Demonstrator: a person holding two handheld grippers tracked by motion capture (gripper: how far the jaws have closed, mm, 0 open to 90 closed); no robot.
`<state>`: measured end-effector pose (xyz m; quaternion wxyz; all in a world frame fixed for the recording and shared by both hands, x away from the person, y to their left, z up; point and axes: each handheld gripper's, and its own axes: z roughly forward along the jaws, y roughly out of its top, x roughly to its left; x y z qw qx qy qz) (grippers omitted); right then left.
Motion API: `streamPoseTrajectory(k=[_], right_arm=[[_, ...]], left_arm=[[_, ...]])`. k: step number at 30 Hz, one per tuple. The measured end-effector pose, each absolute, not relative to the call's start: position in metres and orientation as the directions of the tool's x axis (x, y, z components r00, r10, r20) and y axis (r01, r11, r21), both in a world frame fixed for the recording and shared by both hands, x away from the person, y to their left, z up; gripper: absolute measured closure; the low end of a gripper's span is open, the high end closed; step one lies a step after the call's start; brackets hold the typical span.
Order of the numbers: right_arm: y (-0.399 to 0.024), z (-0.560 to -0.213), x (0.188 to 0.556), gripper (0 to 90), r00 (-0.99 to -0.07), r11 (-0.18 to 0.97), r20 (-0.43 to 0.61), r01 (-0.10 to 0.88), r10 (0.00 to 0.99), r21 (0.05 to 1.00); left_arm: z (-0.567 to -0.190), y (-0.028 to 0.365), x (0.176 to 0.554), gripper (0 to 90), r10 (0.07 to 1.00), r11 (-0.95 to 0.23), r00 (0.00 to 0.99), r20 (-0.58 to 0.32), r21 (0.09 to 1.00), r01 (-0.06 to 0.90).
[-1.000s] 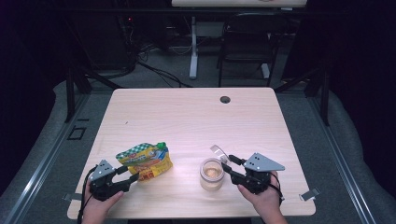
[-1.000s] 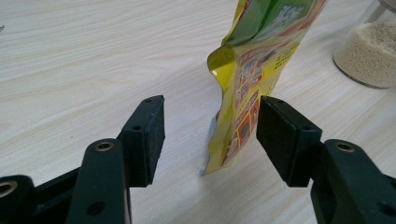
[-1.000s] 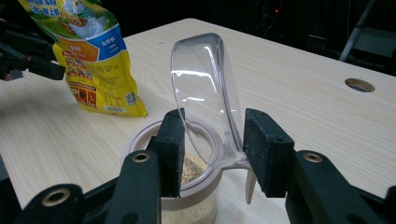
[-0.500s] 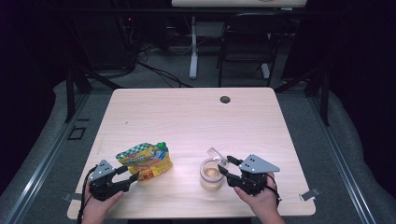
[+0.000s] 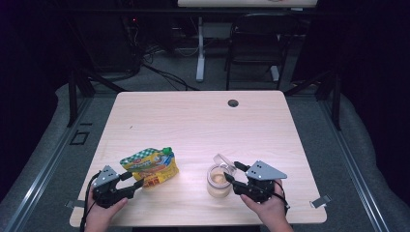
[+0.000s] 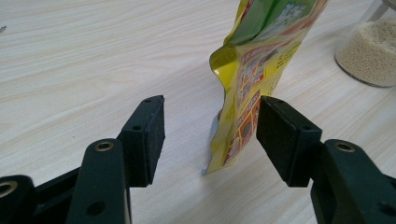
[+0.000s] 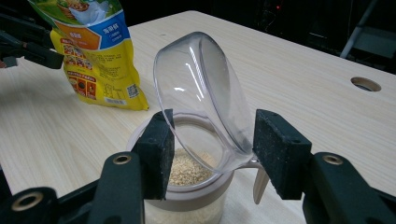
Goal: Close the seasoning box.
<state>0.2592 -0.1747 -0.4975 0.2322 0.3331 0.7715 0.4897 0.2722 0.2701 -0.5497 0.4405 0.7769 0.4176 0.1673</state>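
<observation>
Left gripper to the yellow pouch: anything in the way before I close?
Nothing visible. The left gripper is open, and the yellow pouch already stands upright in the gap, nearer one jaw than the other. The jar sits off to the side beyond it.

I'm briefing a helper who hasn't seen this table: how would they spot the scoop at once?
Start from the light wooden table and go to its near edge, by the right gripper. There stands a clear jar partly filled with pale grains, and the scoop rests tilted on its rim. Unlike the yellow and green pouch nearby, it is colourless, see-through plastic.
</observation>
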Motion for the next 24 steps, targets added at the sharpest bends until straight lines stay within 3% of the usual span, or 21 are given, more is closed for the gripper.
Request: streamPoseTrajectory(k=[24], right_arm=[[-0.159, -0.497, 0.251, 46.1, -0.669, 0.387, -0.157, 0.209, 0.726, 0.898]], left_arm=[[-0.55, 0.269, 0.272, 42.4, 0.795, -0.268, 0.598, -0.104, 0.824, 0.5]])
